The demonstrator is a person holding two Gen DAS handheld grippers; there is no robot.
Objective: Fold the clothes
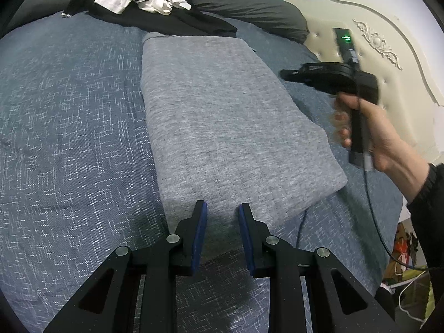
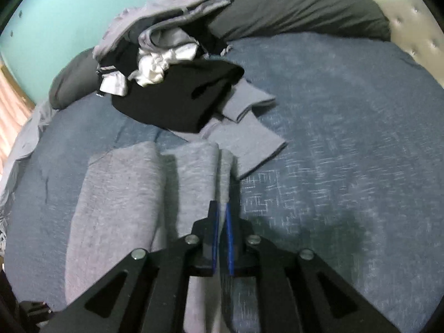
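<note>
My right gripper (image 2: 221, 211) is pinched shut on the edge of the grey garment (image 1: 222, 116), which lies part-folded on the bed (image 1: 69, 138). My left gripper (image 1: 222, 208) stands partly open over the near hem, gripping nothing. I'd carry the fold across slowly, keeping edges aligned, with the left pinning cloth flat.

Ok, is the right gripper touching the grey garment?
Touching. In the right wrist view the right gripper has its jaws pinched shut on a raised fold of the grey garment.
</note>
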